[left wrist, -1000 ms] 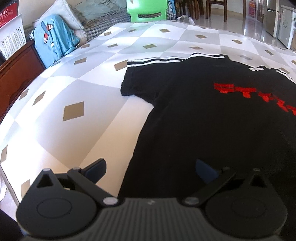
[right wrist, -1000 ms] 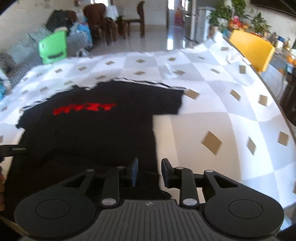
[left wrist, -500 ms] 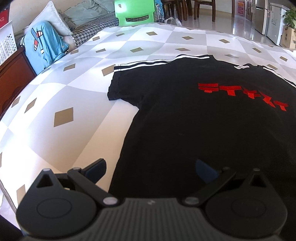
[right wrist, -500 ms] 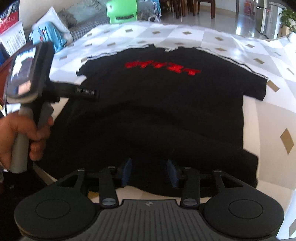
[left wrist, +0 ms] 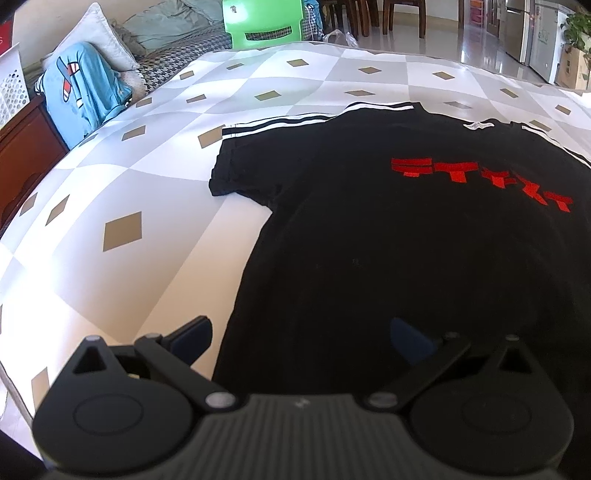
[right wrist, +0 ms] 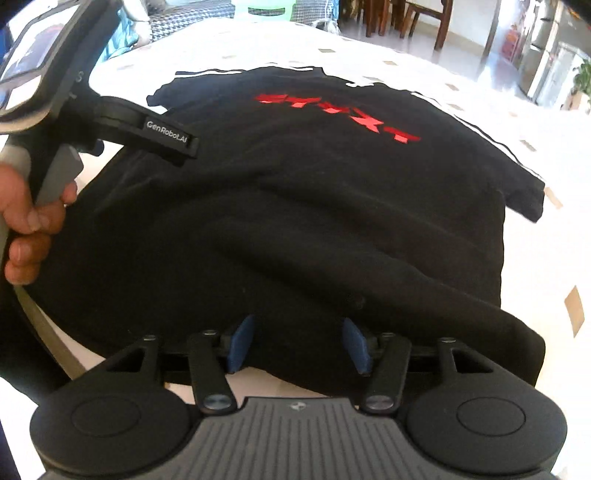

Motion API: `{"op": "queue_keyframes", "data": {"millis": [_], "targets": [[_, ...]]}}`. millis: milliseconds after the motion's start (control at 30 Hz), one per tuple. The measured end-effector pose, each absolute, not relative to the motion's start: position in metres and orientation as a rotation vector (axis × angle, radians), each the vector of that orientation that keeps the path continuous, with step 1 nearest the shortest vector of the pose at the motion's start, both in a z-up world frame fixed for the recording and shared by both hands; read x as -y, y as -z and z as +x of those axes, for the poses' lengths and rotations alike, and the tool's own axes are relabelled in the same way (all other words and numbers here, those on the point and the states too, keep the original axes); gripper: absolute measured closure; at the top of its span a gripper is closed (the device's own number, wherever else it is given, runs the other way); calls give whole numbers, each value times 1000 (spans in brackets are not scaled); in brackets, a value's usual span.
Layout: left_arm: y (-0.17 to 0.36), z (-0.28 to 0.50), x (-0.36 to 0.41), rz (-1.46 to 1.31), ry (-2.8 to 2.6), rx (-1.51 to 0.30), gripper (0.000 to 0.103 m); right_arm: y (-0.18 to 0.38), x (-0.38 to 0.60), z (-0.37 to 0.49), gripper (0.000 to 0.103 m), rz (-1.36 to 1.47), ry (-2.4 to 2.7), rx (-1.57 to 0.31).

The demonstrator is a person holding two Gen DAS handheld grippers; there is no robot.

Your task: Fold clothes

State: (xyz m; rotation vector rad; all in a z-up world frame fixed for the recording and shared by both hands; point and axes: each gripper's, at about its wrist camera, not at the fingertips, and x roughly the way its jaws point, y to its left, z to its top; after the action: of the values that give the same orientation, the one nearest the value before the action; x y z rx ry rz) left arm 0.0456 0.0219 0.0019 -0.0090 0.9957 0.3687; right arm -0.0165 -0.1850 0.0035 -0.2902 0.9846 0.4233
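A black T-shirt [left wrist: 388, 229] with red lettering and white shoulder stripes lies spread on a checkered tablecloth [left wrist: 122, 192]; it also shows in the right wrist view [right wrist: 314, 206], with its lower part rumpled. My left gripper [left wrist: 301, 341] is wide open over the shirt's left hem edge, one finger over cloth, one over the shirt. My right gripper [right wrist: 299, 345] is open over the near hem of the shirt. The left gripper's body and the hand holding it [right wrist: 29, 218] show at the left of the right wrist view.
A green plastic stool [left wrist: 264, 18], a sofa with pillows and a blue garment [left wrist: 85, 88] stand beyond the table's far left. A brown cabinet [left wrist: 26, 147] is at the left. Wooden chairs [right wrist: 424, 18] stand behind the table.
My right gripper has swung left from the shirt's right side to its near hem and opened wider. My left gripper has drifted slightly and stayed open.
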Motion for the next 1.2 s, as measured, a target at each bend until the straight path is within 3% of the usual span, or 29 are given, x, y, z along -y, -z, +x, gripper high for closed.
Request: {"op": "queue_keyframes", "data": {"millis": [67,133,267,667,733,933,1200], "targets": [[-2,45,-23,-8,-373,-997,0,-4,185,-16,62,-290,-418,-987],[-1,45,-25,-11,-379,-998,0,-5,186,-16,80,-308,-418,-988],[-2,45,-30,-26,-392,-1002,0,-7,184,-21,92,-332,-438,-1021],[-3,43,-33,-26,-401,-1013,0,-16,190,-45,91,-269,-614,-1143],[-3,43,-33,-25,-403,-1013,0,-20,193,-44,82,-243,-603,-1116],[-3,44,-34,-29,-400,-1013,0,-31,190,-32,70,-131,-603,-1006],[-6,43,-36,-24,-389,-1003,0,-20,162,-21,67,-170,-630,-971]]}}
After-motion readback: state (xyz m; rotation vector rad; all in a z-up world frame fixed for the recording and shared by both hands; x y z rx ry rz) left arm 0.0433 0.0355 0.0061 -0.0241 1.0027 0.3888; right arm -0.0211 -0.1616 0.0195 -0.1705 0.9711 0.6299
